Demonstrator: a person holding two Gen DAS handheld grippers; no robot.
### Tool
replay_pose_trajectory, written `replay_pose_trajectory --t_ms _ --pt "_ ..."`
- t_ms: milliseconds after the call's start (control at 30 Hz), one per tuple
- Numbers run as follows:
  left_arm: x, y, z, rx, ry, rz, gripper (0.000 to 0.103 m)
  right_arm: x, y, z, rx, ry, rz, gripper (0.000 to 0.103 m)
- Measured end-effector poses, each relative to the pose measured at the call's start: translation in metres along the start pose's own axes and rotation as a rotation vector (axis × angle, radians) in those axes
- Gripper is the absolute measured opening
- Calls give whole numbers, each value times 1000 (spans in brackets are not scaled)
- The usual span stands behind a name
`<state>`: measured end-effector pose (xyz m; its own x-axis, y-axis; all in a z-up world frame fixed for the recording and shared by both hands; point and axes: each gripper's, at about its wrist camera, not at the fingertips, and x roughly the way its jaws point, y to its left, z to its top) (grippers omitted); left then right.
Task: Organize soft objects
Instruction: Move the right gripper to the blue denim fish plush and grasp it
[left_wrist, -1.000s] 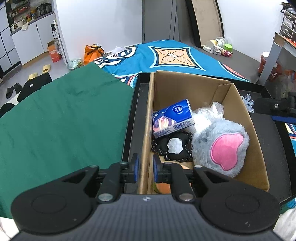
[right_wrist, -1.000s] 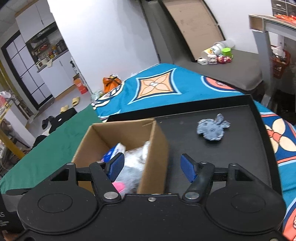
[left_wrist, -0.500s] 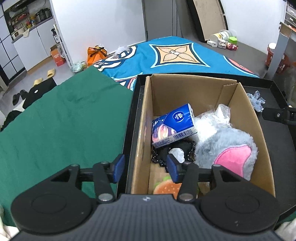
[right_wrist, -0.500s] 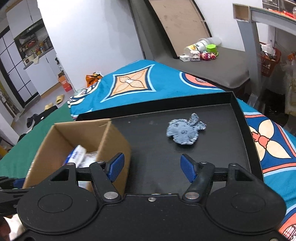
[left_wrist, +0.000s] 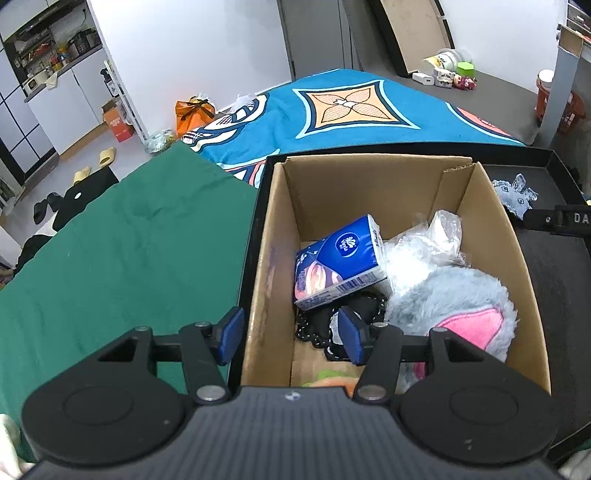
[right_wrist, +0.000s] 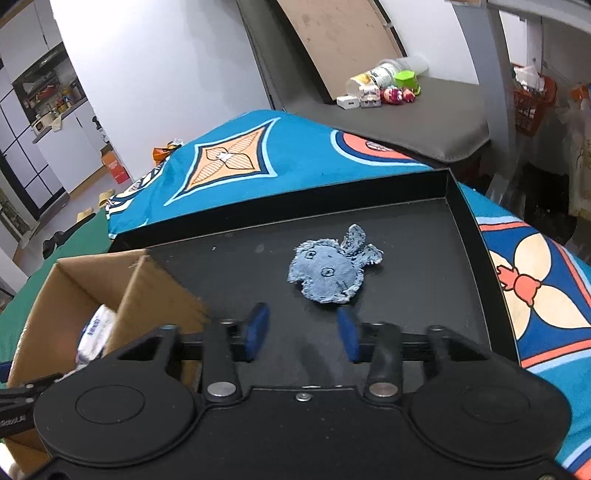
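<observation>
Your left gripper (left_wrist: 290, 339) sits fingers apart, straddling the left wall of the cardboard box (left_wrist: 269, 266), gripping nothing. Inside the box: blue tissue pack (left_wrist: 341, 267), black lace piece (left_wrist: 317, 325) under it, clear plastic bag (left_wrist: 424, 243), grey plush (left_wrist: 454, 299) (pink patch showing). Your right gripper (right_wrist: 301, 332) is also spread and empty, over the black tray (right_wrist: 424, 295), near the denim fish toy (right_wrist: 328, 271) lying flat on it, outside the box.

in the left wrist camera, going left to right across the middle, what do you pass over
green cloth → black tray rim → cardboard box left wall → blue tissue pack → crinkled plastic bag → box right wall → denim fish toy lying on the tray.
</observation>
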<state>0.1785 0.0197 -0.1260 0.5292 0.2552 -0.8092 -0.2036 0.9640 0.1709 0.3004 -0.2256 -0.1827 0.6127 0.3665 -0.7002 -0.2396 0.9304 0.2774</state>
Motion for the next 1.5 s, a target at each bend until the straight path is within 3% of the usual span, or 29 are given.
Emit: replay_pose_trajectory --t_ms 300,367,433,733,800,833,933,1500 --pt "2 -1 -1 4 5 12 55 14 -18 5 74 6 -12 35" --pt "3 -1 -1 4 6 12 55 17 -20 7 95 5 -9 40" --pt "3 -1 -1 3 8 10 55 19 -20 9 101 -5 -16 54" --pt "5 1 -3 4 9 11 55 39 -17 19 80 9 -47 55" --pt "6 2 -4 6 11 15 55 42 -15 20 61 8 -55 49" --pt "6 2 -5 7 13 15 55 42 -12 19 35 8 -64 34" --pt "6 3 -5 7 13 15 55 41 -8 18 -15 19 -76 29" --pt "0 5 -10 10 4 -10 55 -3 -15 -24 7 78 -98 28"
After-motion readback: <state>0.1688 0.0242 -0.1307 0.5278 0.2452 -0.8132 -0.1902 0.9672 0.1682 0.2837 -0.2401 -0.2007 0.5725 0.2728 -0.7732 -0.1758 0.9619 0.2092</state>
